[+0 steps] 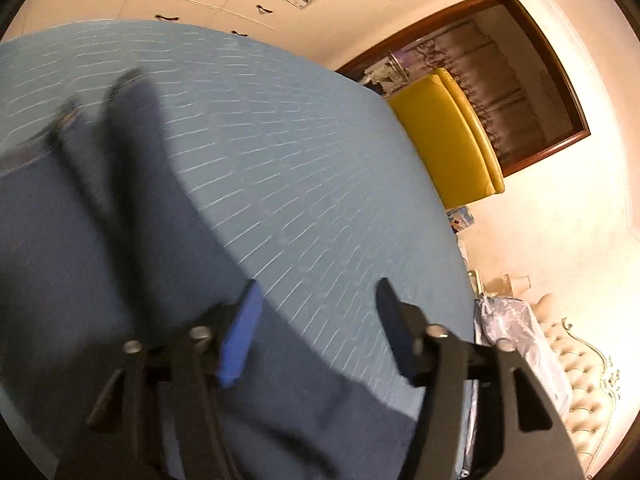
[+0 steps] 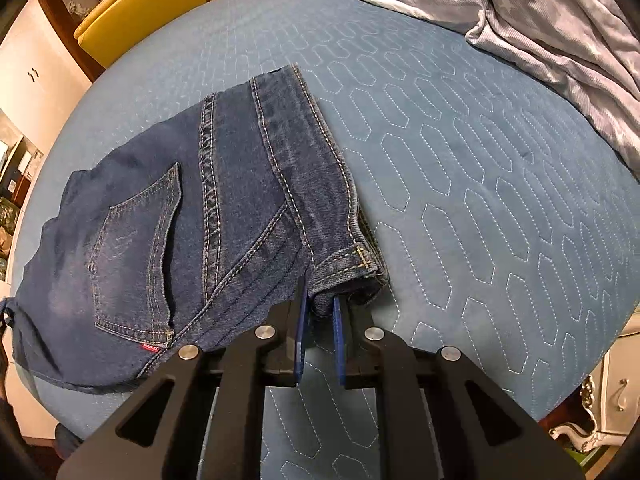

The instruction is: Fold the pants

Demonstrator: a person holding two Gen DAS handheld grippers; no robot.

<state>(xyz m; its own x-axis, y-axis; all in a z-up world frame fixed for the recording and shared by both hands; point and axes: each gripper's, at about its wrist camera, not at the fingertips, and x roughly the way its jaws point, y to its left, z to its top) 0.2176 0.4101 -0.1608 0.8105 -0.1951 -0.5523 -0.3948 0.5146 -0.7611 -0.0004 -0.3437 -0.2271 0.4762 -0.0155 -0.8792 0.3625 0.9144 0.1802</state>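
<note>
The folded jeans lie on the blue quilted bed. The right gripper has its jaws pressed together on the hem corner of the jeans. The left gripper has its jaws apart with nothing in them, above the bed beside the blurred denim.

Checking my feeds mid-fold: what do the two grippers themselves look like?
Both look alike. The left gripper and right gripper each have a matte black angular frame with cut-out slots, round silver bolt heads at the pivots, and two flat blue fingers. No cables, markings or sleeves show in either view.
</note>
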